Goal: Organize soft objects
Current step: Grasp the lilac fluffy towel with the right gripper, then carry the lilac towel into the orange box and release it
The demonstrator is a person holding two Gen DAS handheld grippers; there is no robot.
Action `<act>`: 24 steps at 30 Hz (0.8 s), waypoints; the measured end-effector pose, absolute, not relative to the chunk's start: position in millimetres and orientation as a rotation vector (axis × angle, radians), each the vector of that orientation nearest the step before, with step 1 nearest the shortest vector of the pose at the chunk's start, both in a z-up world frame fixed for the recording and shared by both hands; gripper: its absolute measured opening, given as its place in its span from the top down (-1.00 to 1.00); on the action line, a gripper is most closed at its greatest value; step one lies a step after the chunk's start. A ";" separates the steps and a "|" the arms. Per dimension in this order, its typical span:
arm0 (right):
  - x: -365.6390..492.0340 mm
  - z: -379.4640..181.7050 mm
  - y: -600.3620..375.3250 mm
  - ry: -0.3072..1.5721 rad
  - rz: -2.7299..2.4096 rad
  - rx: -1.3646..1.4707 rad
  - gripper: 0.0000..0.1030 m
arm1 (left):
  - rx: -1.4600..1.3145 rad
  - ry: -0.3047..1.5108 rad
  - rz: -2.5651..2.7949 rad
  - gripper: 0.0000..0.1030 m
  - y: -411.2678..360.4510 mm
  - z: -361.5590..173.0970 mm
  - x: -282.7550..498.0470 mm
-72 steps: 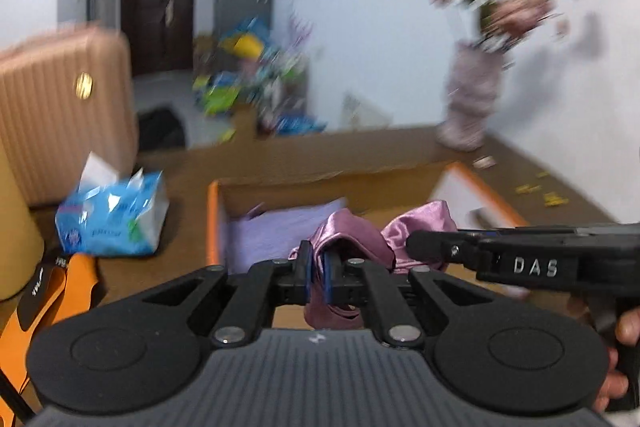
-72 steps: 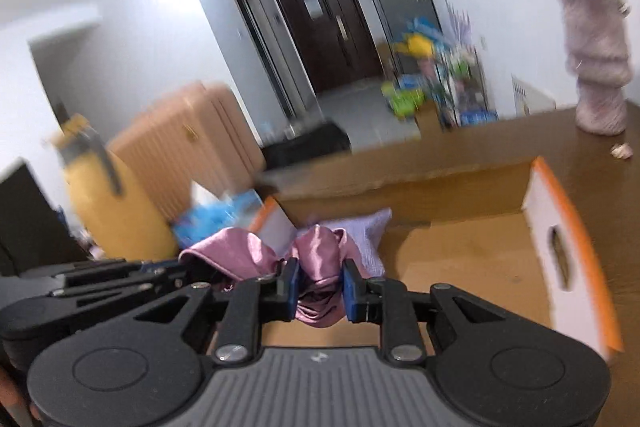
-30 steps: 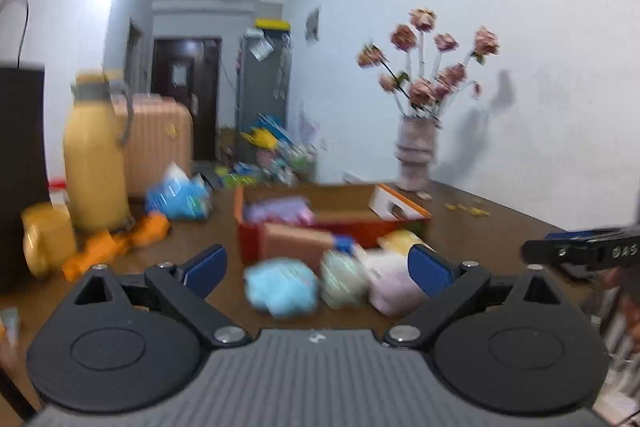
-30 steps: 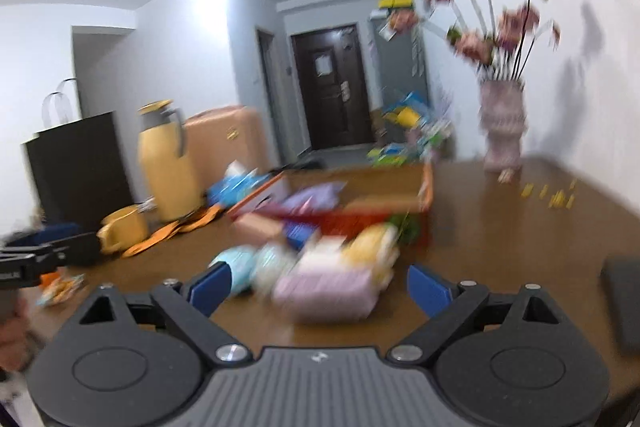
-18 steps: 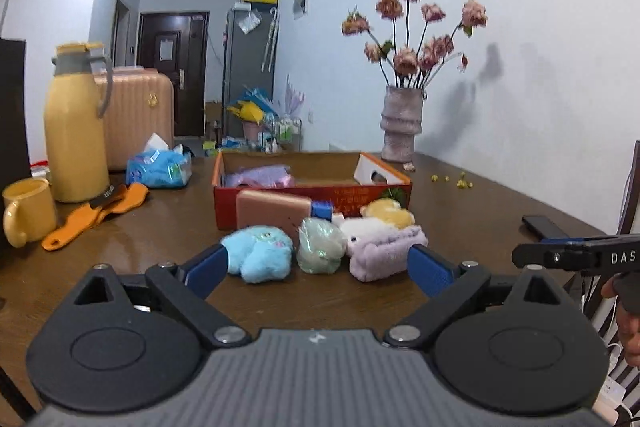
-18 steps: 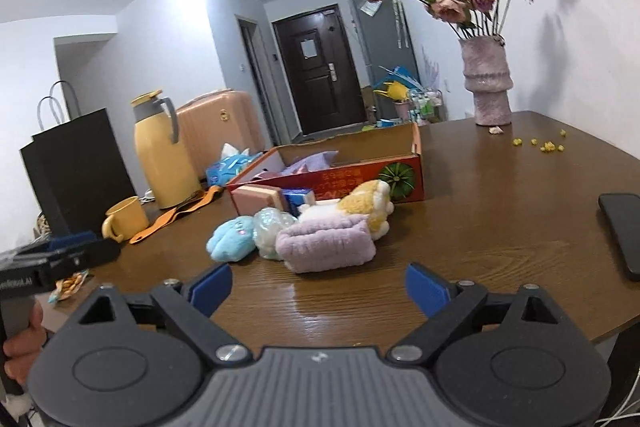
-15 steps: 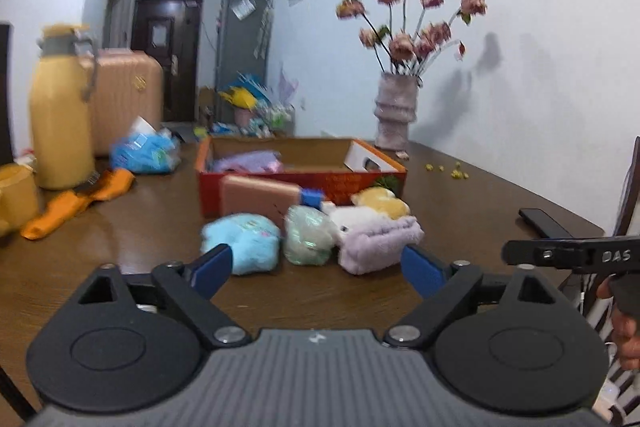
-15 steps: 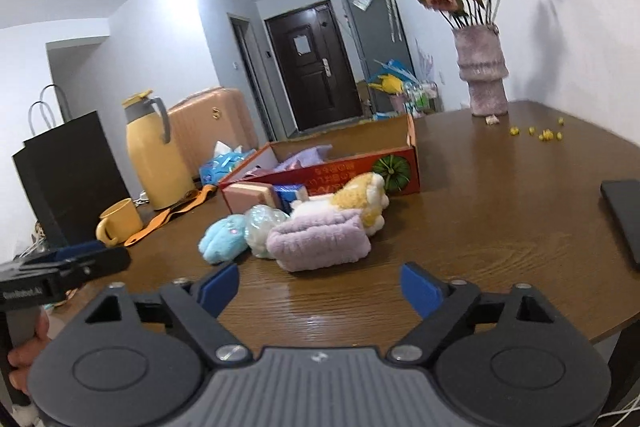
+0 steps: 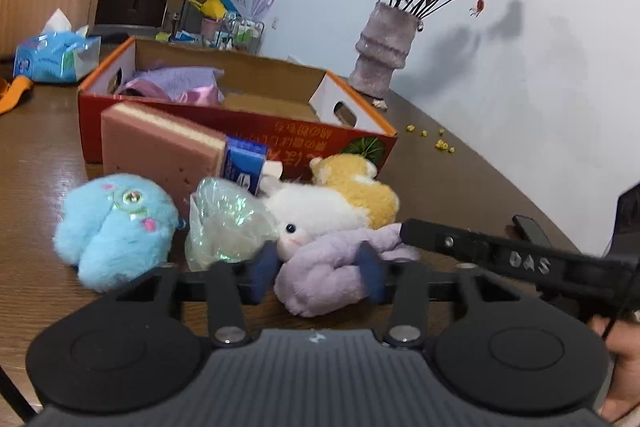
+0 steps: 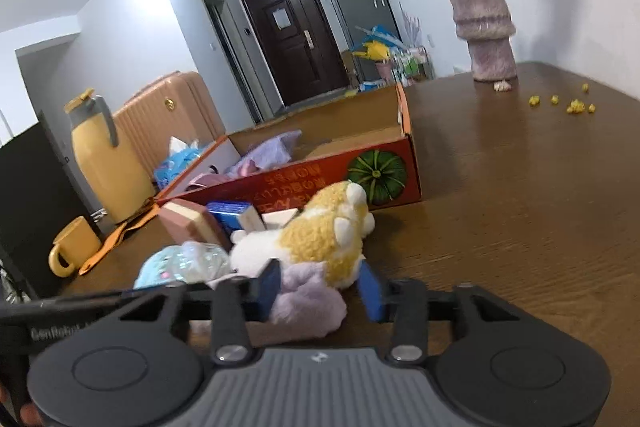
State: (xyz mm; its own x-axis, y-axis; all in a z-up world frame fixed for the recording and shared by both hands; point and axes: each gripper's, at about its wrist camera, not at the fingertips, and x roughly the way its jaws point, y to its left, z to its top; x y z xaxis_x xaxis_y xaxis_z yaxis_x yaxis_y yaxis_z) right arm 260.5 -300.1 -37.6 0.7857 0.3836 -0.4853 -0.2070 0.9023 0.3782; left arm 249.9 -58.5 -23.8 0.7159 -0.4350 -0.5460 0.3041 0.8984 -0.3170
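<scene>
A folded lilac plush towel (image 9: 328,267) lies on the table in front of a red cardboard box (image 9: 200,115). My left gripper (image 9: 320,277) is open with its blue pads on either side of the towel's near end. My right gripper (image 10: 322,287) is open too and straddles the same towel (image 10: 308,301) from the other side. A white-and-yellow plush (image 9: 336,199) rests on the towel; it also shows in the right wrist view (image 10: 320,239). A blue plush (image 9: 116,227), a shiny crinkled bag (image 9: 228,223) and a pink sponge block (image 9: 160,147) lie beside it. Lilac and pink satin cloth (image 9: 180,87) lies in the box.
A vase of dried flowers (image 9: 384,51) stands behind the box. A tissue pack (image 9: 52,59), a yellow jug (image 10: 108,163), a yellow mug (image 10: 72,247) and an orange strap lie to the left. A dark phone (image 9: 528,227) lies at the right. A blue carton (image 9: 244,163) leans on the sponge.
Both grippers let go of the pink satin cloth, drew back from the box, then moved in low to the pile. Their jaws have narrowed around the lilac towel.
</scene>
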 end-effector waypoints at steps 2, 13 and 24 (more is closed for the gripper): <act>262.0 -41.3 -301.3 0.597 0.354 0.324 0.32 | -0.191 0.654 -0.452 0.29 -56.7 -28.9 242.8; 217.1 -29.2 -302.5 0.579 0.472 0.304 0.19 | -0.277 0.703 -0.477 -0.17 -23.6 -32.9 212.5; 234.9 -64.2 -275.4 0.682 0.464 0.267 0.44 | -0.312 0.764 -0.398 0.56 -32.7 -39.4 217.5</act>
State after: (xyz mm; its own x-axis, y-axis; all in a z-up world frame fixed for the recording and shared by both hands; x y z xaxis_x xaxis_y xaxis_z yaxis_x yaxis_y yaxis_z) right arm 234.9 -275.4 -64.2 0.6807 0.4936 -0.5413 -0.3225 0.8654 0.3836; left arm 217.5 -32.7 -39.4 0.6541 -0.4557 -0.6038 0.2337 0.8809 -0.4116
